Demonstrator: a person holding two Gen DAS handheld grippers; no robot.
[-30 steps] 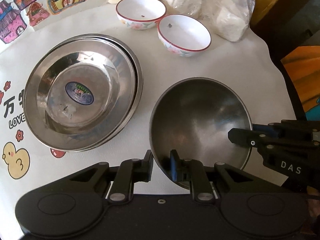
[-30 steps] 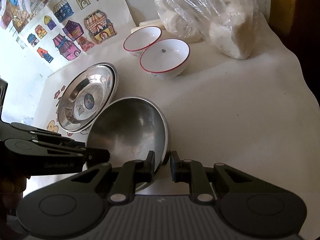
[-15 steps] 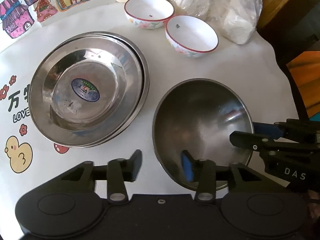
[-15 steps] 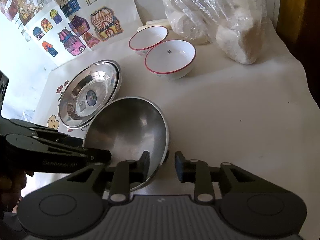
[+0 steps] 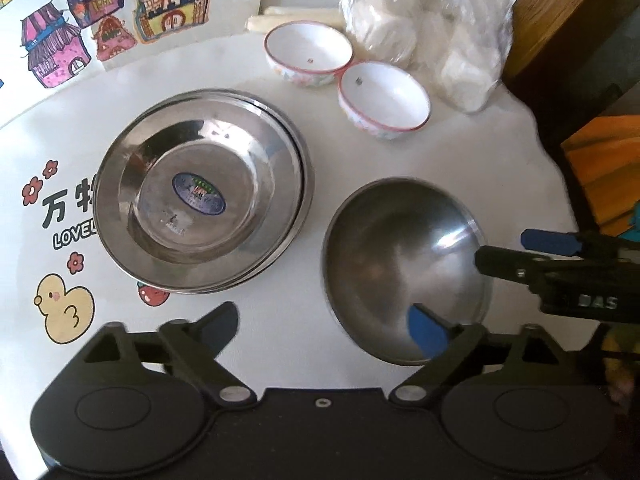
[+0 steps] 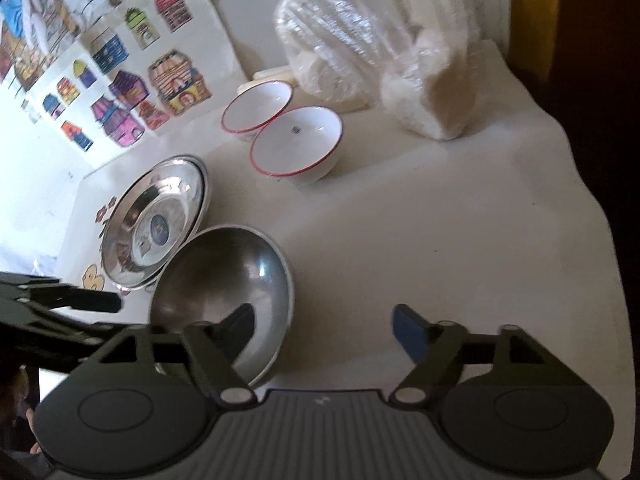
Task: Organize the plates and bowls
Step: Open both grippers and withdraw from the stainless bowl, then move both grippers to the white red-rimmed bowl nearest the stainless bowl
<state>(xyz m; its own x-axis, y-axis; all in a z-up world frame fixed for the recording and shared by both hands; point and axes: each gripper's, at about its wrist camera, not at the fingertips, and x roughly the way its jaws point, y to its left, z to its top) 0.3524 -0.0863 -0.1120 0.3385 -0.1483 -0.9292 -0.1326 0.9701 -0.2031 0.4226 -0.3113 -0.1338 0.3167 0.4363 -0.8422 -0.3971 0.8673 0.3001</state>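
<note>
A dull steel bowl [image 5: 400, 256] [image 6: 224, 276] rests on the white table, right of a stack of shiny steel plates [image 5: 200, 192] [image 6: 156, 224]. My left gripper [image 5: 324, 326] straddles the bowl's near rim; its jaws are opening, one finger inside the bowl, one outside, and neither pad presses on it. My right gripper [image 6: 322, 326] straddles the bowl's right rim the same way, jaws opening, and shows at the right of the left wrist view [image 5: 506, 249]. Two white red-rimmed bowls [image 5: 308, 54] [image 5: 384, 98] stand side by side behind.
A plastic bag of white lumps [image 5: 432, 28] lies at the back right. Coloured house drawings [image 5: 108, 20] lean at the back left. The table [image 5: 460, 160] ends at its curved right edge, beside dark wooden furniture [image 5: 560, 12].
Both grippers were shut on the steel bowl's rim and have let go, their jaws spreading wide. The bowl stays on the table. The left gripper has lifted slightly.
</note>
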